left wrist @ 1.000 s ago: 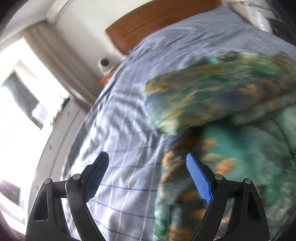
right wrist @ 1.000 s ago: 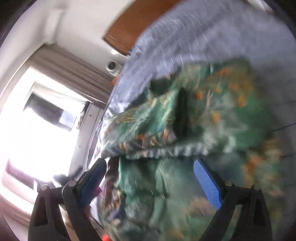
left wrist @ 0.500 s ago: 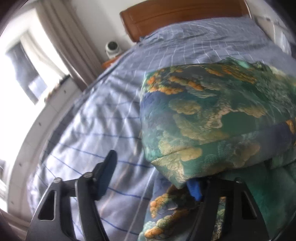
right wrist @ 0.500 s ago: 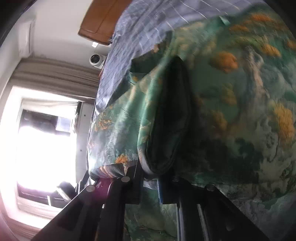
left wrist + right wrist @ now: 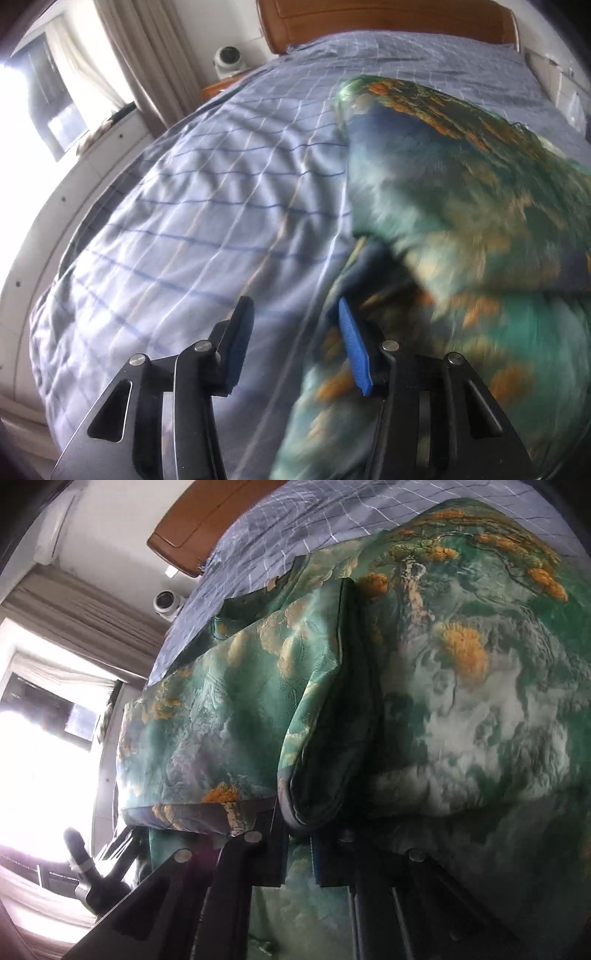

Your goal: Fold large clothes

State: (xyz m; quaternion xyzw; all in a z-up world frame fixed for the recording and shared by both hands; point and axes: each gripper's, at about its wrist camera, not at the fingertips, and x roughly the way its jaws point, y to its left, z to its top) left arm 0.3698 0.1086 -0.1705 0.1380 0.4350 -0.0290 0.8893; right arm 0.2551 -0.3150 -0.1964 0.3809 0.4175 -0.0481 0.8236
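- Daylight is being let in through a curtained window [image 5: 55, 92] at the left; a small white camera [image 5: 229, 59] is being kept beside the wooden headboard [image 5: 388, 18].
- Checked blue bedding [image 5: 207, 206] is being covered on its right by the green patterned garment [image 5: 461, 192].
- Left gripper [image 5: 291, 343]: jaws are being closed, with the garment's edge against the blue pad and nothing yet pinched.
- Right gripper [image 5: 299, 853]: a dark-lined fold of the garment [image 5: 332, 746] is being clamped.
- No legible writing is being shown.

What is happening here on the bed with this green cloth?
A person with a handheld gripper in each hand is folding a large green patterned garment on a bed with a blue checked cover. The right gripper is shut on a folded edge of the garment. The left gripper is closing at the garment's side edge; between its fingers only the bed cover shows, so it has no grip yet.
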